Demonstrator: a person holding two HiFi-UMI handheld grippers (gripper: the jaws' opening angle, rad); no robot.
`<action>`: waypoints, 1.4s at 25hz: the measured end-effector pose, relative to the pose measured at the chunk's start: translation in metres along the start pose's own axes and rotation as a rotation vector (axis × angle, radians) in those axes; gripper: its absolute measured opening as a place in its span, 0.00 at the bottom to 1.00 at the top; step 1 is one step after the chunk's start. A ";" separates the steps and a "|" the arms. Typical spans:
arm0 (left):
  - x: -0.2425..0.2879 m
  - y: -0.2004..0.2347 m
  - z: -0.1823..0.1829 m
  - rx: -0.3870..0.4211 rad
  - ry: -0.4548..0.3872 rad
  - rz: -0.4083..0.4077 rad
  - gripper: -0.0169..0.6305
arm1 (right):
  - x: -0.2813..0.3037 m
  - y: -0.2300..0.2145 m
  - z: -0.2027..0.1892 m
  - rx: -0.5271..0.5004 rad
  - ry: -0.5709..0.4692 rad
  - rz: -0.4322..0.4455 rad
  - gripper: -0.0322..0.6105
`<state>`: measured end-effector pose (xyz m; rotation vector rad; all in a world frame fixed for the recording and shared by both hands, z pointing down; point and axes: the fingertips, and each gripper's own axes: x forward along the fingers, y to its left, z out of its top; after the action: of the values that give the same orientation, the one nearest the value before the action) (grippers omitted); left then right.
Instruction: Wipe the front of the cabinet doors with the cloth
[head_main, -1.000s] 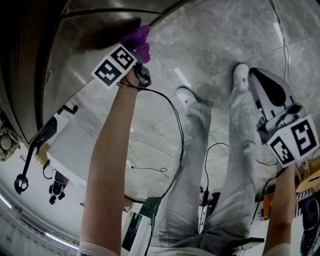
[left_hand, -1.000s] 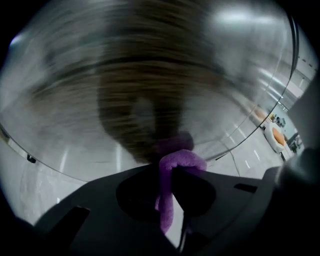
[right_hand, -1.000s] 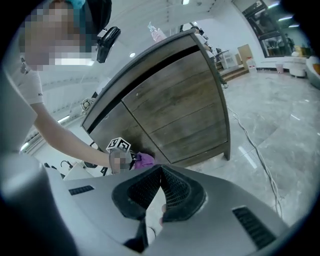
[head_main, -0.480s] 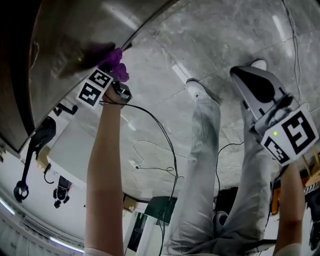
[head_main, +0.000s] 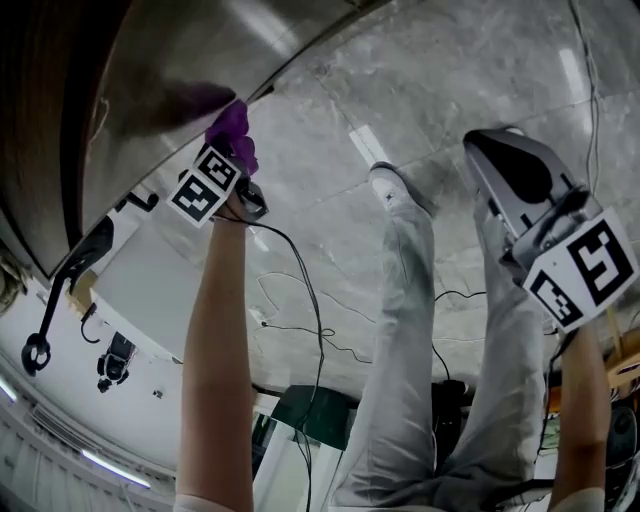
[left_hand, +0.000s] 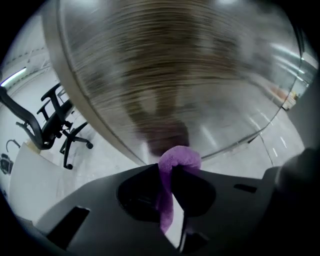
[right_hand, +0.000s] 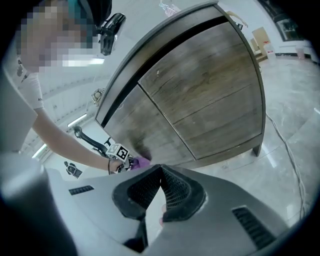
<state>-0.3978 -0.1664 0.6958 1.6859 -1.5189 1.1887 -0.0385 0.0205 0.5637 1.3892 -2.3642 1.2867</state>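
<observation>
The purple cloth (head_main: 232, 132) is pinched in my left gripper (head_main: 238, 150) and pressed against the lower part of the brown wooden cabinet door (head_main: 170, 60). In the left gripper view the cloth (left_hand: 176, 159) bulges out between the shut jaws of the left gripper (left_hand: 172, 169), right at the blurred door surface (left_hand: 165, 75). My right gripper (head_main: 500, 165) hangs far from the cabinet, over the floor, shut with nothing in it. Its own view shows the right gripper (right_hand: 160, 169), the whole cabinet (right_hand: 200, 90) and the cloth (right_hand: 142, 161) low on the left door.
Black cables (head_main: 300, 320) trail over the grey stone floor (head_main: 450, 80). The person's legs and white shoes (head_main: 390, 185) stand beside the cabinet. A black office chair (left_hand: 50, 125) and a black arm stand (head_main: 65, 290) on a white desk are to the left.
My left gripper has slid the cloth leftwards and down along the door, mostly in the first half second. The right gripper has barely shifted.
</observation>
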 end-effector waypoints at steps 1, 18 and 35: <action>0.001 -0.019 -0.001 0.027 0.005 -0.017 0.11 | -0.004 -0.001 0.002 -0.008 0.007 0.011 0.09; 0.055 -0.328 0.033 0.180 -0.006 -0.284 0.11 | -0.107 -0.091 0.001 0.057 -0.043 -0.093 0.09; 0.093 -0.173 0.011 0.109 0.046 -0.235 0.11 | -0.044 -0.064 -0.019 0.141 -0.162 -0.230 0.09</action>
<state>-0.2308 -0.1857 0.7985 1.8382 -1.2086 1.1930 0.0303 0.0489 0.5938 1.8108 -2.1618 1.3439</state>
